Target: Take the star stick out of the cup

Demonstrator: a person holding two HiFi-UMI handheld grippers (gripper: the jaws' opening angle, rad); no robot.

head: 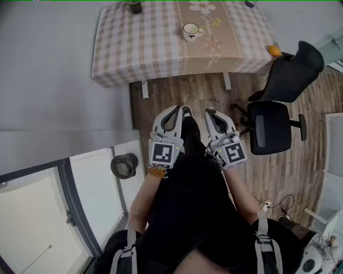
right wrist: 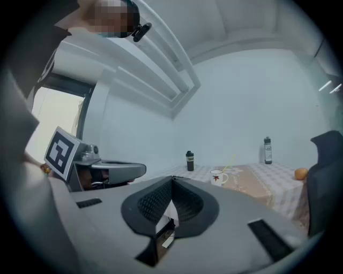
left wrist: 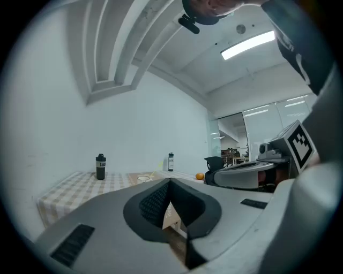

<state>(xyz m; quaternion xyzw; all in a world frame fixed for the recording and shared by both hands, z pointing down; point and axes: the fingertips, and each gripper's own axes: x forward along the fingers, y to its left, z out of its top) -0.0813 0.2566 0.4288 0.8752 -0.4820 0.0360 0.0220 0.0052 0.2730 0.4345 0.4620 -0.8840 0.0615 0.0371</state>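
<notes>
Checked table (head: 134, 43): cup (head: 190, 31), orange (head: 274, 51), bottle (head: 135, 6); chair (head: 278, 107) beside.

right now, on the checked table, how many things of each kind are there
bottles: 2
cup: 1
star stick: 1
round orange thing: 1
total: 5

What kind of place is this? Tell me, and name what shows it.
Most likely an office or lab room: a black swivel chair beside a cloth-covered table on wood flooring, with a ceiling strip light and glass partitions in the left gripper view.
</notes>
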